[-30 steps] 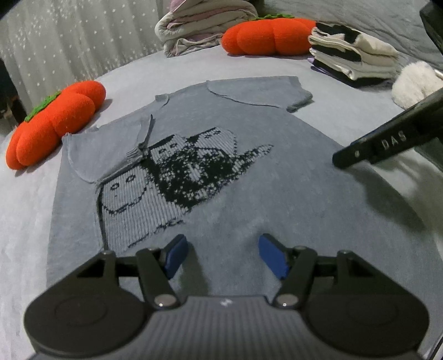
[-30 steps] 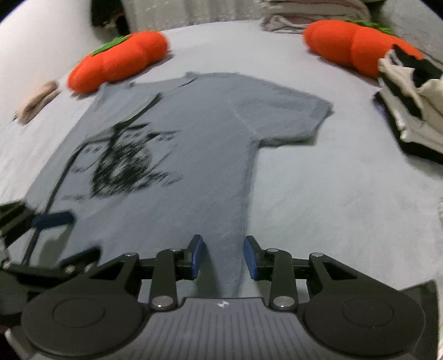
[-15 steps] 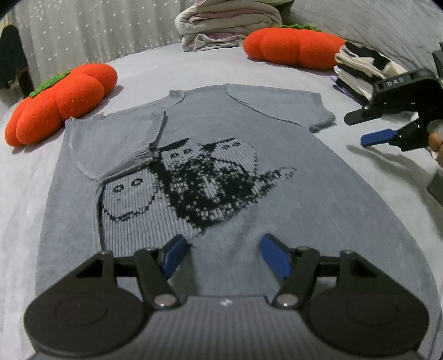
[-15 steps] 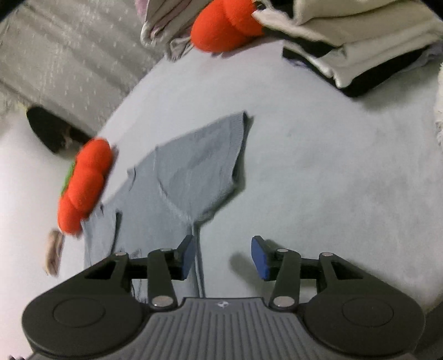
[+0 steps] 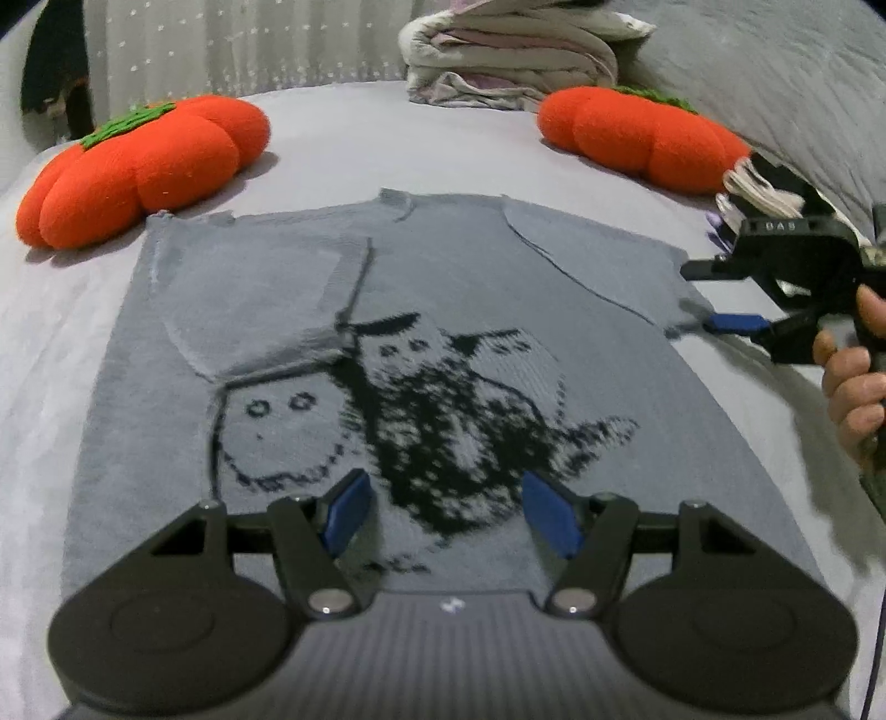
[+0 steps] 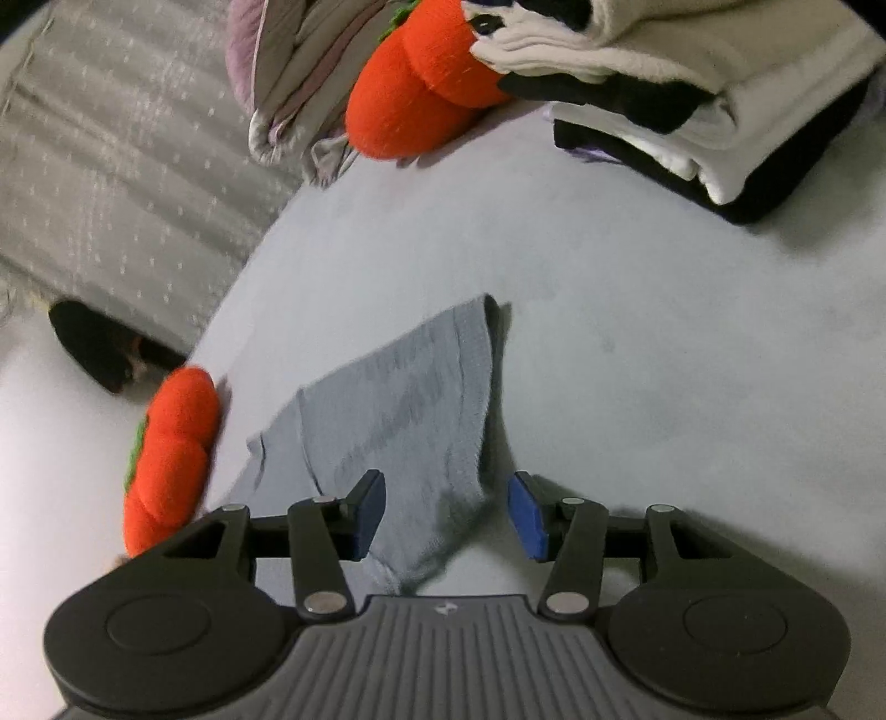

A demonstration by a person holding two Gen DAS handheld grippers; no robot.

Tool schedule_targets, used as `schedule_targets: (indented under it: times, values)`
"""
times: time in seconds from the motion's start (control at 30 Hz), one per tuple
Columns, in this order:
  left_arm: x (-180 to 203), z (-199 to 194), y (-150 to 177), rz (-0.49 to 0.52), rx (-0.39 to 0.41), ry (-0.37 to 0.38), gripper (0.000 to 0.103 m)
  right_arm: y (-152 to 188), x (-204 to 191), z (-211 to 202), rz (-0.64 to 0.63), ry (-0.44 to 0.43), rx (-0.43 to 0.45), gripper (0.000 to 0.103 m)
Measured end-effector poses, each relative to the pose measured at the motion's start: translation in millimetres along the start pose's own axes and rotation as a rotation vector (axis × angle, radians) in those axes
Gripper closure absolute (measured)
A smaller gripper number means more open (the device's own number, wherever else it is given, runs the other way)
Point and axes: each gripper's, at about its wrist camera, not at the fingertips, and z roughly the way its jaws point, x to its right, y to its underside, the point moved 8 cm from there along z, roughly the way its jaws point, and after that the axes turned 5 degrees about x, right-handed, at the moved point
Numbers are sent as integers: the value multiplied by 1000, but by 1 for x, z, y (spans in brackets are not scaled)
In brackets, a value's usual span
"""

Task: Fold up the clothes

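Note:
A grey knit T-shirt (image 5: pixel 443 310) with a black cartoon print lies flat on the bed, its left sleeve folded in over the chest. My left gripper (image 5: pixel 448 512) is open above the shirt's lower part. My right gripper (image 6: pixel 448 512) is open, jaws either side of the right sleeve's (image 6: pixel 421 410) edge, touching nothing that I can see. The right gripper also shows in the left wrist view (image 5: pixel 720 296), open at the sleeve's tip.
Two orange pumpkin cushions (image 5: pixel 144 166) (image 5: pixel 637 138) lie beyond the shirt. A pile of folded bedding (image 5: pixel 509 50) sits at the back. A stack of folded black and cream clothes (image 6: pixel 692 99) lies to the right on the grey bedsheet (image 6: pixel 664 360).
My right gripper has swung from the shirt's hem side up to the right sleeve and opened wider. My left gripper has moved up over the print, still open.

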Motion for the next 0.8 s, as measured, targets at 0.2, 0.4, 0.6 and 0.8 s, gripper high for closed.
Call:
schedule_targets:
  times: [0.2,0.4,0.6,0.8]
  values:
    - [-17,3,-7,-35,-1,-11,40,-5,-7,13,-21,2,41,49]
    - [-18,3,-10,-37,5,-11,39,-9,-11,23,-41,2,59,48]
    - [-22,5,-16,-70,10,-18,39,-13,-17,31,-94,19,76,49]
    - [-25,8,-24,-61,28,-26,39,-19,-17,37,-113,19,93,53]
